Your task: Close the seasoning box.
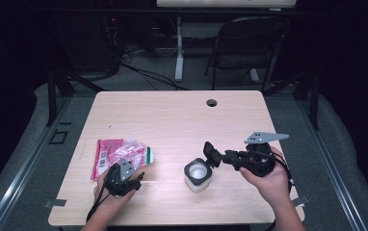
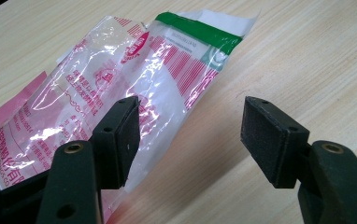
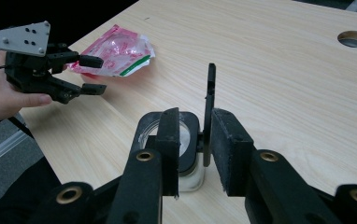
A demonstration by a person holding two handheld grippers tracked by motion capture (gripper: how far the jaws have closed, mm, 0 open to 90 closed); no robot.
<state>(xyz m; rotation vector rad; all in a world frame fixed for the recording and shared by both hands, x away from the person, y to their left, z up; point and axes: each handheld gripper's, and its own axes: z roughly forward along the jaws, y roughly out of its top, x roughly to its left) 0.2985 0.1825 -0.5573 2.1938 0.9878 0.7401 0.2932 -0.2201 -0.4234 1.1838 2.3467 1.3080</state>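
while the right hand-held gripper [image 3: 193,154] has its jaws around the jar's [image 1: 197,176] flipped-up black lid [image 3: 209,112], not visibly pinching, the jar could tip on the tabletop [image 1: 172,120]. the left hand-held gripper [image 2: 188,135] gapes open beside the red packet [image 2: 120,84].

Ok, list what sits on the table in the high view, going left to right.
Pink and clear plastic bag → left gripper at the bag's near edge → small jar with black flip lid → right gripper over the jar's lid, held from the right side.
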